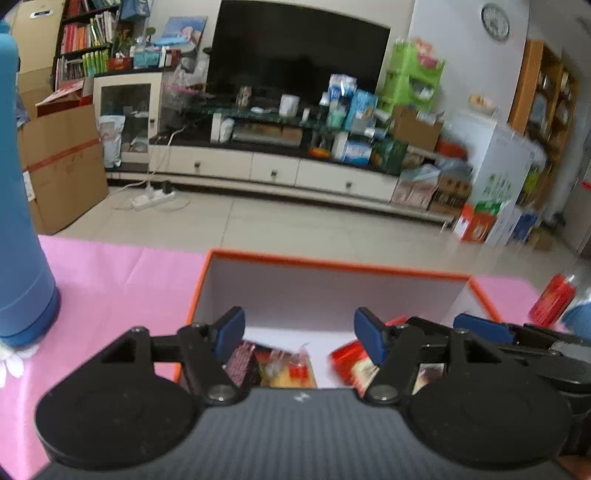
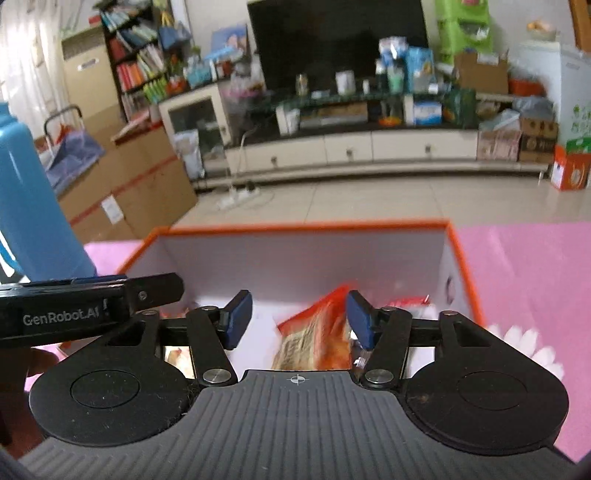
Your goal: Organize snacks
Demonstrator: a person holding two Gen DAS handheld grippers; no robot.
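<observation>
I have both claws, left (image 1: 299, 334) and right (image 2: 299, 319), standing parted and empty over the orange-rimmed box (image 1: 332, 264); several snack packets (image 2: 317, 336) lie inside, while one red packet (image 1: 552, 301) waits on the table.

A cluttered living room behind the table

A large dark television (image 1: 299, 51) fills the upper centre against a white wall, above a long low cabinet (image 1: 273, 170) with cream drawers. A bookshelf (image 1: 86, 40) and stacked cardboard boxes (image 1: 62, 162) stand at the upper left, a round wall clock (image 1: 495, 21) at the upper right. Pale floor tiles (image 1: 258, 225) reflect soft daylight.
</observation>
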